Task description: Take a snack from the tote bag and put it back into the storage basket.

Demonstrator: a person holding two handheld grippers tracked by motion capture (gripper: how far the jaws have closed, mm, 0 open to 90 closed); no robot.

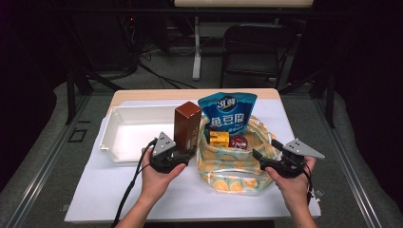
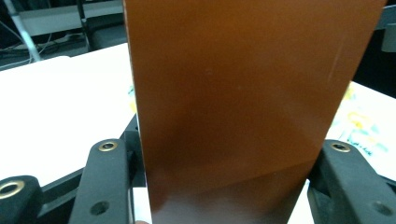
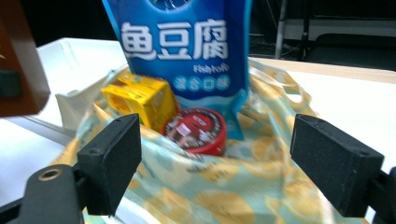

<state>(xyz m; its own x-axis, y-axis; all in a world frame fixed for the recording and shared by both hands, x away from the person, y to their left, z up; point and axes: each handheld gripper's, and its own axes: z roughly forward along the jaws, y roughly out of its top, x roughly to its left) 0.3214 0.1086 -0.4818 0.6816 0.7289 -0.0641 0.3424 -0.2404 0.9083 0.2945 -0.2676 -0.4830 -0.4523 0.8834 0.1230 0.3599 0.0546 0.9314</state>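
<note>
From the high view, the left gripper [image 1: 183, 153] is clamping the foot of an upright brown box [image 1: 187, 125], standing between the white tray [image 1: 115, 137] and the lemon-print bag [image 1: 228, 173].

In the left gripper view, both jaws are pressing the brown box's [image 2: 243, 102] sides.

In the right gripper view, the right gripper [image 3: 219, 161] is hovering wide open and empty near the bag [image 3: 224, 196], which is holding a blue pouch [image 3: 187, 51], yellow carton [image 3: 140, 99] and red tin [image 3: 198, 130].
</note>
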